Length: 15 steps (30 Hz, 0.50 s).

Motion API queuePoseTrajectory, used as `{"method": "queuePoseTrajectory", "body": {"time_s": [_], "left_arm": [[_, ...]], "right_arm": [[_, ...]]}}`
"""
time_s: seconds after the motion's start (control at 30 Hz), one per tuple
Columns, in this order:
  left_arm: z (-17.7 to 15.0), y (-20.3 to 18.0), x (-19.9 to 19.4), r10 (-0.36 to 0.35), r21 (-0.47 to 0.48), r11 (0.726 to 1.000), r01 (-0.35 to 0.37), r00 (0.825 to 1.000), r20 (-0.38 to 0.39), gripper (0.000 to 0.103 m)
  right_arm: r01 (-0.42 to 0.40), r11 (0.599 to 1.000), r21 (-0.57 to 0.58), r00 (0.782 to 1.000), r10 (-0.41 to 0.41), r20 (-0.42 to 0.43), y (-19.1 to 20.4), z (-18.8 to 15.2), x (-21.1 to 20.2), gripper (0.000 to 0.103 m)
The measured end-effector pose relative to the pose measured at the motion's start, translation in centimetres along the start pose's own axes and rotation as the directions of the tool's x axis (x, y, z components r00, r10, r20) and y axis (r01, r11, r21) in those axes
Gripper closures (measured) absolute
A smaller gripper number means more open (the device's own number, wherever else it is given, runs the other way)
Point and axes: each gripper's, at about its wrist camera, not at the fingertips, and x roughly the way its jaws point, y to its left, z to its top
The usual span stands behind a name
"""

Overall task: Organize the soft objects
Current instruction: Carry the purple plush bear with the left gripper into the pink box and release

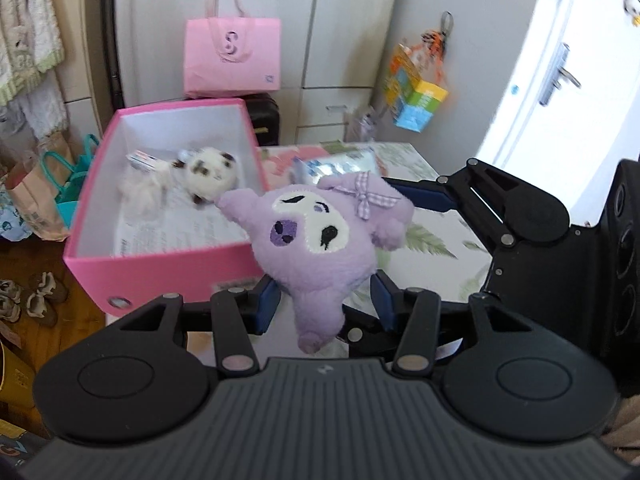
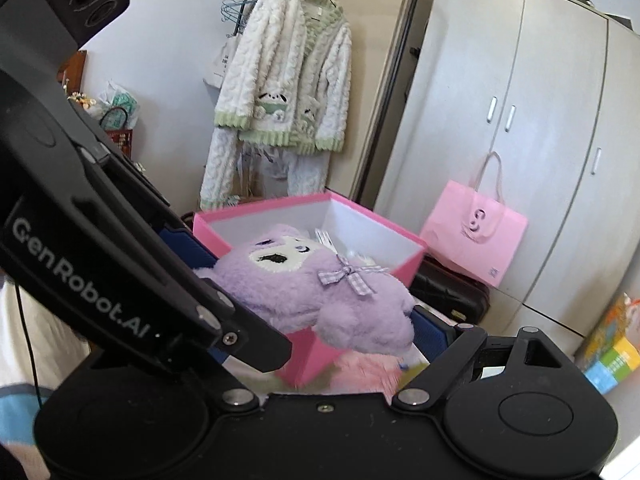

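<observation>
A purple plush toy (image 1: 320, 236) with a white face and a checked bow hangs above the table, just right of the open pink box (image 1: 160, 272). My left gripper (image 1: 324, 300) is shut on the toy's lower end, blue pads on both sides. One finger (image 1: 424, 196) of the right gripper reaches in from the right and touches the toy by the bow. In the right wrist view the purple plush toy (image 2: 312, 292) fills my right gripper (image 2: 320, 336), whose jaws stand wide and press on it. The left gripper's body hides its left pad. A white and brown plush (image 1: 208, 176) lies in the box.
The table (image 1: 432, 240) has a leaf-patterned cloth, with a shiny packet (image 1: 344, 164) at its far end. A pink paper bag (image 1: 232, 56) sits on a black suitcase (image 1: 264, 120) by the wardrobe. A fleecy jacket (image 2: 280, 92) hangs on a rack behind the box. Bags and shoes crowd the floor at left.
</observation>
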Motion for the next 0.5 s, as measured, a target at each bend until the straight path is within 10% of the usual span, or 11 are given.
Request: {"method": "queuePoseTrajectory", "body": {"time_s": [0.5], "left_arm": [[6.5,10.0,5.8,0.057,-0.082,0.995,-0.06,0.998,-0.038,0.055]], "right_arm": [[-0.121,0.992,0.046,0.993,0.121,0.005,-3.4,4.5,12.8,0.012]]}}
